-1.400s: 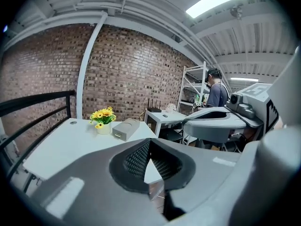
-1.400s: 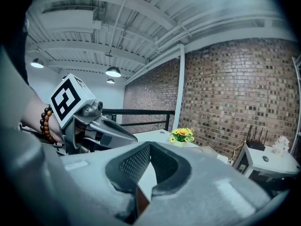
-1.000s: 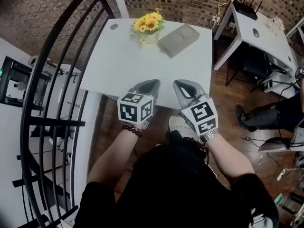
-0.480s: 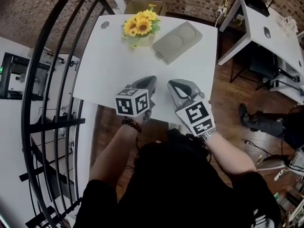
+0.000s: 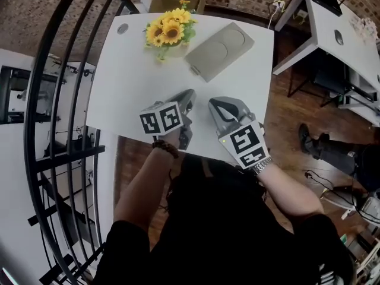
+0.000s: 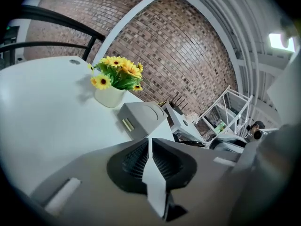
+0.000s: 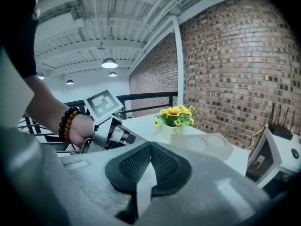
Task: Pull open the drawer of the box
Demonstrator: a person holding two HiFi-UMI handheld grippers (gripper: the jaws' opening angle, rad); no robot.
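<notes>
Head view: box (image 5: 218, 51) lies well ahead of left claw (image 5: 190, 93) and right claw (image 5: 213, 103).

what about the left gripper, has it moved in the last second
Yes. The left gripper has gone forward: it hung across the near edge of the table and now sits further in over it, closer to the box.

- Looks like a loft-style office on a mezzanine.
- Bare brick wall (image 7: 225, 55), ribbed white ceiling (image 7: 108, 27), pendant lamps (image 7: 109, 63).
- White desk (image 5: 142, 82), second desk (image 5: 323, 28), wood floor (image 5: 291, 111).
- Black metal railing (image 5: 59, 100) beside a lower level.
</notes>
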